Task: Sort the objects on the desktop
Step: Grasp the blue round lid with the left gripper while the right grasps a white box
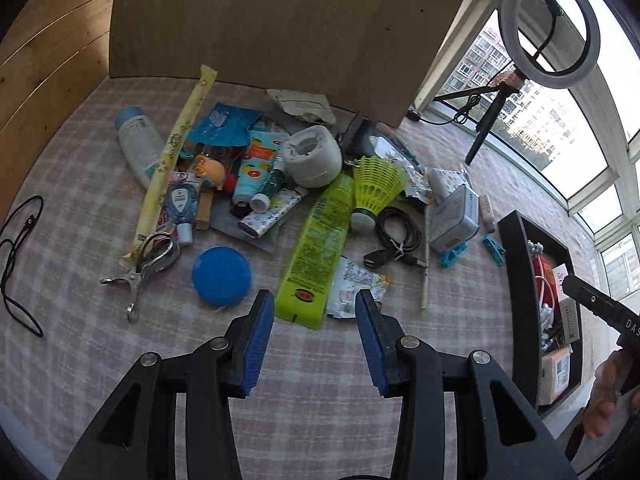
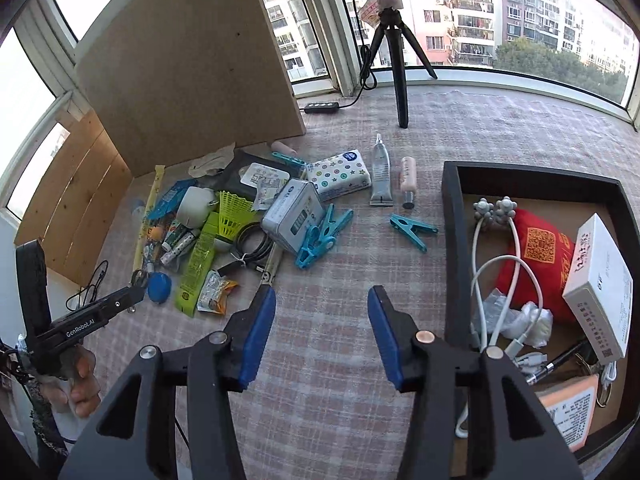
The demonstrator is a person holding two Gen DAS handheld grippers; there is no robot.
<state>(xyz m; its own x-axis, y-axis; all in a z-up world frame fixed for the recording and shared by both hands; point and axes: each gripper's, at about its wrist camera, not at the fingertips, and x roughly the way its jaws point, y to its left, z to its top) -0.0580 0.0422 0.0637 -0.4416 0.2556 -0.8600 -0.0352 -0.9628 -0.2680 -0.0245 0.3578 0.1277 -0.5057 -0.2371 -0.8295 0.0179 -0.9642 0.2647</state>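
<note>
On the left of the counter [image 1: 80, 152], covered in a pale checked cloth, your left hand-held gripper [image 1: 315, 336] hangs over the near edge of the clutter with its blue pads partly apart and nothing between them. Just ahead of it lie a blue round lid [image 1: 221, 276], a lime-green flat packet [image 1: 318, 248] and a crumpled snack wrapper [image 1: 354, 286]; metal tongs [image 1: 148, 264] sit further left. You appear to be between picks, choosing the next item from the pile.

Moving right, the heap continues with a yellow shuttlecock [image 2: 232, 216], a coiled black cable [image 2: 252, 246], a grey tin [image 2: 294, 214] and several teal clothes pegs [image 2: 324, 236], one peg [image 2: 412, 229] lying apart.

Your right hand-held gripper [image 2: 322, 338] is over bare cloth between the pile and the tray, jaws moderately wide and empty.

At the far right, the black tray [image 2: 452, 240] already holds a red pouch [image 2: 536, 248], a white box [image 2: 600, 284] and white cables [image 2: 496, 272]. Next, lower one gripper over a single loose item, close on it, and carry it to the tray.
</note>
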